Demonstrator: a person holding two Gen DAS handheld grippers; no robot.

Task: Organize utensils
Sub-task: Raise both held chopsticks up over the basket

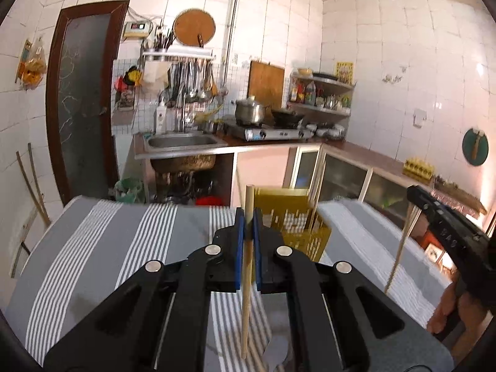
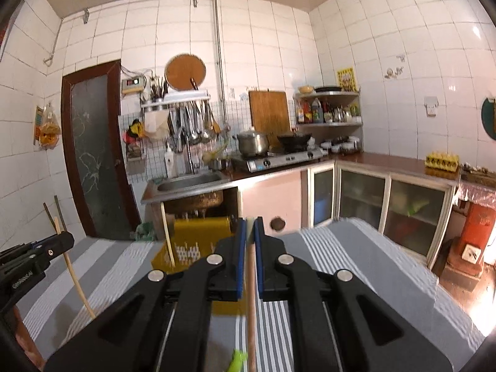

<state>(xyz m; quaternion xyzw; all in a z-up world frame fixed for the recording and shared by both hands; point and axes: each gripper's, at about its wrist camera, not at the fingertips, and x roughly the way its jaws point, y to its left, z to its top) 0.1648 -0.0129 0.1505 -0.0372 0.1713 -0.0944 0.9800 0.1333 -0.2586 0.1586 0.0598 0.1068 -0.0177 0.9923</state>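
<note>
Left tool (image 1: 248, 217) clamped on a wooden chopstick (image 1: 246, 294), blue pads (image 1: 238, 248) pinching it near the upper end; stick stood near upright, tip poking just above the jaws, rest hanging below toward the striped cloth (image 1: 124, 248) on the tabletop. Right tool (image 2: 250, 228) likewise closed on a second wooden chopstick (image 2: 251, 310), held the same way, shaft running down between the tool arms. Both tools held clear above the cloth. Yellow perforated basket (image 1: 294, 217) sat just ahead of the left tool, slightly right of its jaws, with sticks standing inside; from the right wrist view, same basket ahead and left of the jaws. Right tool seen at far right of the left view, left tool at far left of the right view, each with its stick dangling. Green object (image 2: 237, 359) lay on the cloth below the right tool, identity unclear.
</note>
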